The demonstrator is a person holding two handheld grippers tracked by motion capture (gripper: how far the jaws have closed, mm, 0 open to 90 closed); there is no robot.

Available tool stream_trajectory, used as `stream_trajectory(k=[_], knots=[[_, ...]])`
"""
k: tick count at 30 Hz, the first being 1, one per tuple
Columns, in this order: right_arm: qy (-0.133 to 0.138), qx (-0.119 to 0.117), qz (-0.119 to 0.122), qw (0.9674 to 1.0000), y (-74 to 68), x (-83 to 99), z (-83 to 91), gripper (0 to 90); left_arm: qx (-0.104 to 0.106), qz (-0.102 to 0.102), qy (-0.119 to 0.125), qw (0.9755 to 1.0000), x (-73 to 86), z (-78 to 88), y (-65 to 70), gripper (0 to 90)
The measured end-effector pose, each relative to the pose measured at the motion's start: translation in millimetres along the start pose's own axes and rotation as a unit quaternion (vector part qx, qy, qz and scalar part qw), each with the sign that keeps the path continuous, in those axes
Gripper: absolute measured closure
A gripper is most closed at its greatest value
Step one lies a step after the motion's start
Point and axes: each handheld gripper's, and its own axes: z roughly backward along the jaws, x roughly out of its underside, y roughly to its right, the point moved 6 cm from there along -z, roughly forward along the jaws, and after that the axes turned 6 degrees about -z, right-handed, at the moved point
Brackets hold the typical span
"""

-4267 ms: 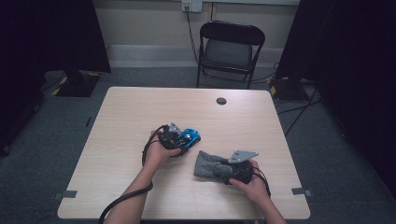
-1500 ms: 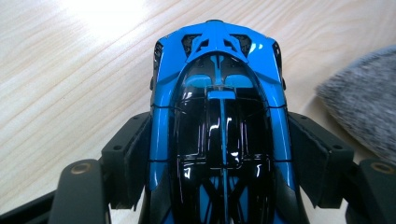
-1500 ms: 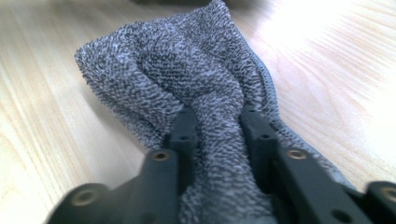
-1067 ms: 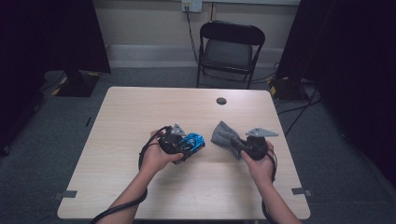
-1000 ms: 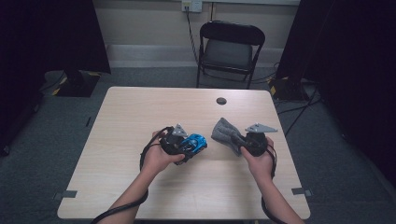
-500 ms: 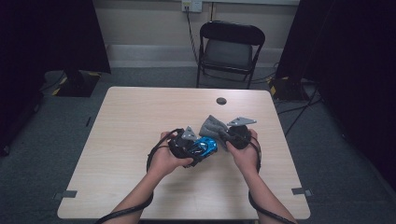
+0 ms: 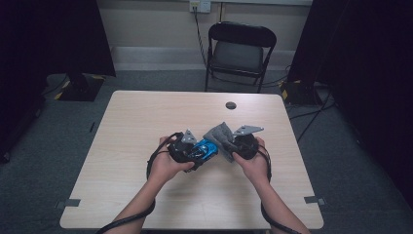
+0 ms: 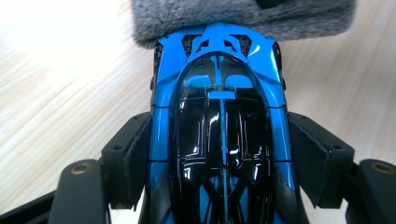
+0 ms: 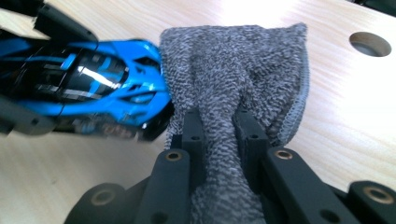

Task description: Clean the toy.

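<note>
Gloss on the blue and black toy sports car (image 8: 218,126) runs along its long axis, which lies straight along the left gripper (image 7: 187,148), one end toward twelve o'clock in the left gripper view, touching the grey terry cloth (image 9: 238,84). Both pads clamp its flanks. From above it sits mid-table (image 7: 146,112), pointing about two o'clock. The right gripper (image 9: 219,135), seen close, pinches a cloth fold tightly.

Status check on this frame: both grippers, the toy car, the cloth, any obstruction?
Left gripper shut on blue toy car. Right gripper shut on grey cloth. Cloth against the car's end. Nothing in the way.
</note>
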Motion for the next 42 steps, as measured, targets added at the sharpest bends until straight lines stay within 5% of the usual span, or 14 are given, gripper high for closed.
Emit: stream_trajectory(k=[15,31,35,42], knots=[[0.012,-0.05,-0.012,0.9986,-18.1,15.1,10.6,77.4,-0.025,0.02,-0.004,0.9995,6.5,5.2,-11.6,28.4],[0.027,-0.078,-0.004,0.9965,-36.6,25.4,32.5,77.3,-0.047,0.043,-0.001,0.998,15.6,19.3,-27.7,28.4],[0.027,-0.071,-0.01,0.9971,-31.3,27.5,36.6,77.3,-0.047,0.044,0.002,0.9979,18.5,23.9,-28.6,28.4],[0.044,-0.037,-0.049,0.9972,4.2,21.1,44.1,77.3,-0.031,0.033,0.004,0.999,21.0,27.4,-16.8,28.4]])
